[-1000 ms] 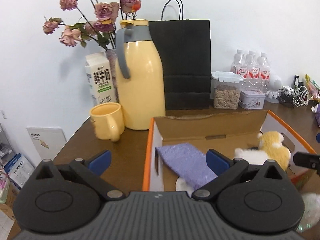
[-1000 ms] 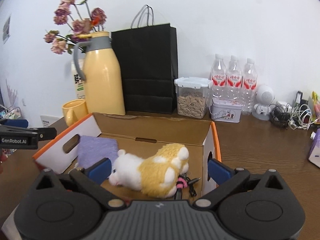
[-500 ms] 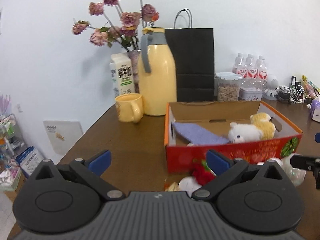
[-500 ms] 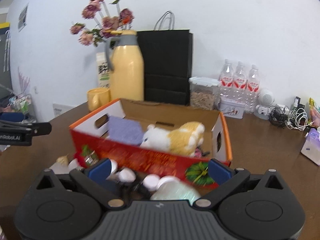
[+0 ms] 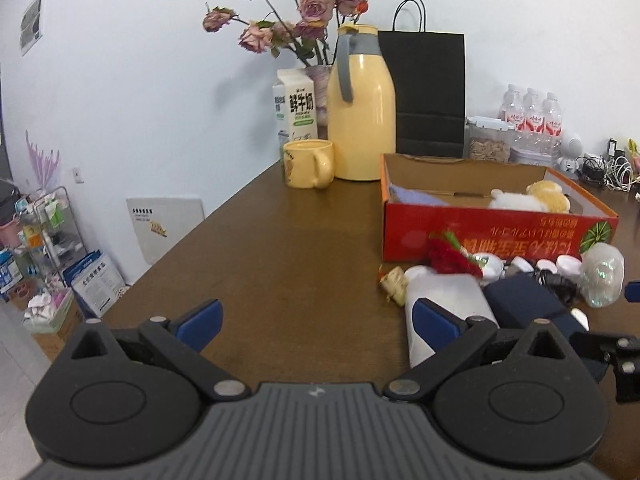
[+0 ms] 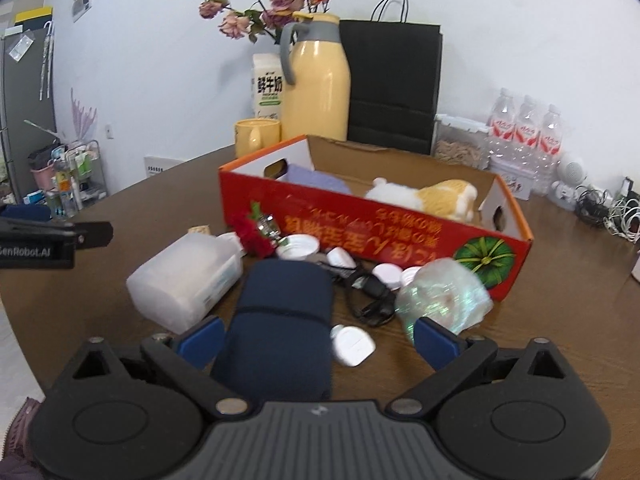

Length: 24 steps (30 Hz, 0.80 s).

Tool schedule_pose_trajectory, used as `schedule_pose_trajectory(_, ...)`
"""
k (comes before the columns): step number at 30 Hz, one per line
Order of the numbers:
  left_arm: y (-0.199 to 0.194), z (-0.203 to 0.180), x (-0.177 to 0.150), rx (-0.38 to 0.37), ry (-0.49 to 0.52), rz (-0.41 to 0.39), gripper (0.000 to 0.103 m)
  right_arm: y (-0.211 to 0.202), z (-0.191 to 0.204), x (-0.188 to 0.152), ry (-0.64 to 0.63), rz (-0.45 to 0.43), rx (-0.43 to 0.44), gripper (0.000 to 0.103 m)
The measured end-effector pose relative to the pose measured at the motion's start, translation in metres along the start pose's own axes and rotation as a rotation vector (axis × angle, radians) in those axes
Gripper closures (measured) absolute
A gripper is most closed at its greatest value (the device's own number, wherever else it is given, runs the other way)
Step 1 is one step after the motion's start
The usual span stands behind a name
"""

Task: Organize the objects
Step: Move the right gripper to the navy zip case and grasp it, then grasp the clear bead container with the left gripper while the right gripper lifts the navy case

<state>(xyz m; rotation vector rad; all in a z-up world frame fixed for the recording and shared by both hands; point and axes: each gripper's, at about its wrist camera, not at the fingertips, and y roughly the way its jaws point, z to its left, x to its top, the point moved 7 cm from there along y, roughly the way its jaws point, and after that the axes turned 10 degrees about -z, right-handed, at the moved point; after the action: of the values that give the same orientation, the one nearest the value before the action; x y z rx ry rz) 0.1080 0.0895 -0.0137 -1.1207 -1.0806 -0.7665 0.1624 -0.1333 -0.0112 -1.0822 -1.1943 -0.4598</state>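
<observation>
My right gripper (image 6: 316, 340) hovers low over a dark navy pouch (image 6: 284, 312), which lies lengthwise between its jaws. The jaws are closing, and the pads do not press on the pouch. Beside the pouch lie a white plastic container (image 6: 188, 280), a black cable (image 6: 368, 292), a small white plug (image 6: 352, 346) and a shiny clear bundle (image 6: 444, 296). Behind them stands the red cardboard box (image 6: 400, 236), holding a plush toy (image 6: 432, 200) and a purple cloth (image 6: 316, 180). My left gripper (image 5: 316, 322) is open over bare table, left of the container (image 5: 440, 292).
At the back stand a yellow thermos (image 5: 362, 112), a yellow mug (image 5: 308, 162), a milk carton (image 5: 294, 108), a vase of roses (image 5: 296, 20) and a black paper bag (image 5: 430, 92). Water bottles (image 6: 528, 132) and chargers are at the back right. The table edge (image 5: 168, 256) drops off at left.
Both grippers have drawn back from above the box and sunk toward the near side of the table. The clutter in front of the box has come into view.
</observation>
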Motion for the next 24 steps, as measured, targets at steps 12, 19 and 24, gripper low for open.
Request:
schedule_pose_trajectory(12, 0.005, 0.007, -0.007, -0.015, -0.039, 0.025, 0.000, 0.037, 0.011, 0.006, 0.000, 0.072, 0.074, 0.037)
schedule_pose_trajectory(19, 0.008, 0.012, -0.008, -0.015, -0.064, 0.036, 0.000, 0.063, 0.015, 0.006, 0.004, 0.138, 0.096, 0.032)
schedule_pose_trajectory(24, 0.010, 0.011, -0.007, -0.028, -0.065, 0.037, 0.000, 0.073, 0.013, -0.001, 0.063, 0.170, 0.130, 0.029)
